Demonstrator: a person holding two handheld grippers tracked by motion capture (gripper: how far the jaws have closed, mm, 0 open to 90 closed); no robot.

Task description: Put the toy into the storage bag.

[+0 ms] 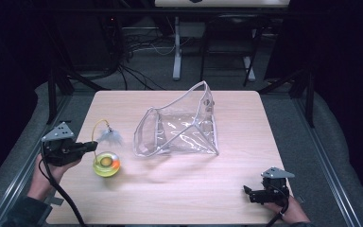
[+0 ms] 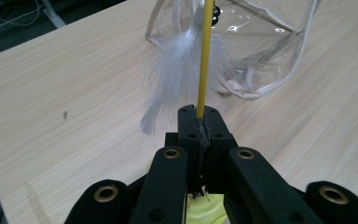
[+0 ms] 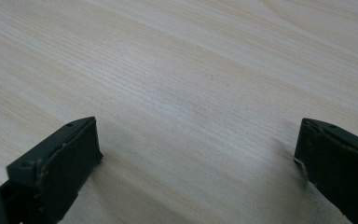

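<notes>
**Yellow wand clamped at the left**

The right gripper (image 1: 248, 191) is held nearest, jaws wide apart over bare table (image 1: 184, 189). The yellow wand (image 2: 203, 60) is clamped by the left gripper (image 1: 92, 146) above the yellow ball (image 1: 106, 164). The feather (image 1: 110, 137) hangs just beside the clear pouch (image 1: 179, 127) beyond.

bag (image 2: 242, 42) cut by top edge, yellow base (image 2: 205, 210) mostly behind left gripper (image 2: 199, 122), ball contents (image 1: 107, 163) too small

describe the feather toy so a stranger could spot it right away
On the wooden table, look left of the clear plastic bag. The feather toy is a yellow-green ball with a thin yellow wire and white feather, the only coloured thing there.
</notes>
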